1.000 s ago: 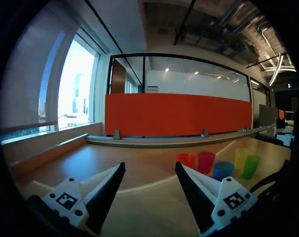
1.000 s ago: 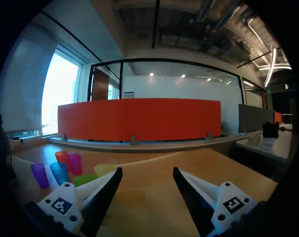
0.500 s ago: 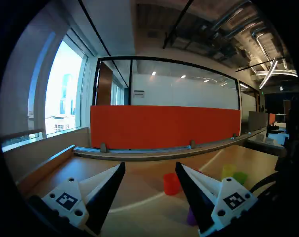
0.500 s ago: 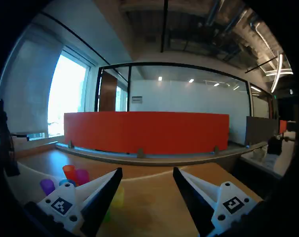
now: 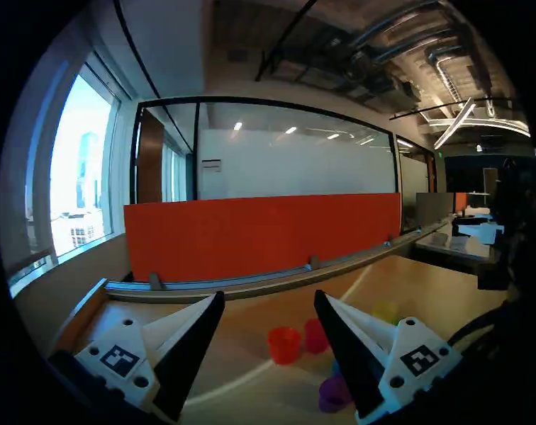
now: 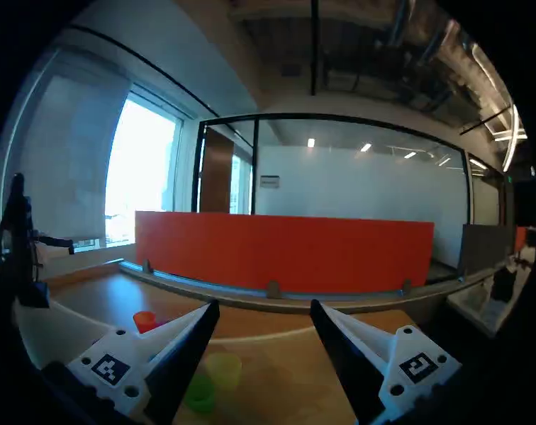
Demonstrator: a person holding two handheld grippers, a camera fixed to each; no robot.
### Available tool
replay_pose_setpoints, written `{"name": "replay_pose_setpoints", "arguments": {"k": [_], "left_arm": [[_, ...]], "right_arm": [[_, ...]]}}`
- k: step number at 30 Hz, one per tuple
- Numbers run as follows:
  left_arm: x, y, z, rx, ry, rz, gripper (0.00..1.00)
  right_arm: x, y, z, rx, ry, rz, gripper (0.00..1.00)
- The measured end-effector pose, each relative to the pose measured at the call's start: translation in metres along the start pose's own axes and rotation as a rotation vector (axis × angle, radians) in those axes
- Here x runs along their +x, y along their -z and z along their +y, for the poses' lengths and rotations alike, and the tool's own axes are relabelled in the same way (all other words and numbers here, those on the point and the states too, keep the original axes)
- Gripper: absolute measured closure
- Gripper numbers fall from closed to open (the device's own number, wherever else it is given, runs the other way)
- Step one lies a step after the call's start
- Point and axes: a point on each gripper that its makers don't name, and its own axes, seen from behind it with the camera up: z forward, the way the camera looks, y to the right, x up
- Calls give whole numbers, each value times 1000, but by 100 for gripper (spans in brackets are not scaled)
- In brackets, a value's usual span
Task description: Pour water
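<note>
Left gripper view: office room. A glass wall runs across the back and a bright window is on the left. A long orange partition stands along the far edge of the wooden counter.

Left gripper: jaws spread wide with nothing between them, held above the counter.

Cups, all upright on the counter:
- orange cup, seen in the gap between the two fingers.
- pink cup, just beside the orange one, on its right, its edge cut off by the right finger.
- purple cup, lower in the picture and nearer the camera, partly hidden behind the right finger.
- yellow cup, farther back, showing above the right finger.
- a blue sliver between the pink and purple cups; too hidden to tell what it is.

Right gripper view: same partition, glass wall and window, seen from a spot further right along the counter. A dark stand is at the far left edge.

Right gripper: jaws likewise wide apart and empty, held above the counter.

Cups here:
- yellow cup, low in the gap between the fingers.
- green cup, just beside the yellow one and nearer the camera, partly behind the left finger.
- orange cup, well apart from those two, farther back on the left, above the left finger.

Cannot tell whether any cup holds water.
</note>
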Motion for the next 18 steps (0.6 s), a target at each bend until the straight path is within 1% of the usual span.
{"name": "replay_pose_setpoints", "arguments": {"k": [2, 6, 14, 18], "left_arm": [[3, -3, 6, -36, -1, -14, 6], [9, -9, 17, -101, 7, -23, 6], [16, -18, 29, -180, -1, -35, 6], [21, -21, 39, -232, 1, -27, 6]], "right_arm": [[1, -1, -4, 25, 9, -15, 1], [0, -1, -18, 99, 25, -47, 1], [-3, -1, -48, 250, -3, -69, 1], [-1, 1, -62, 327, -20, -72, 1]]}}
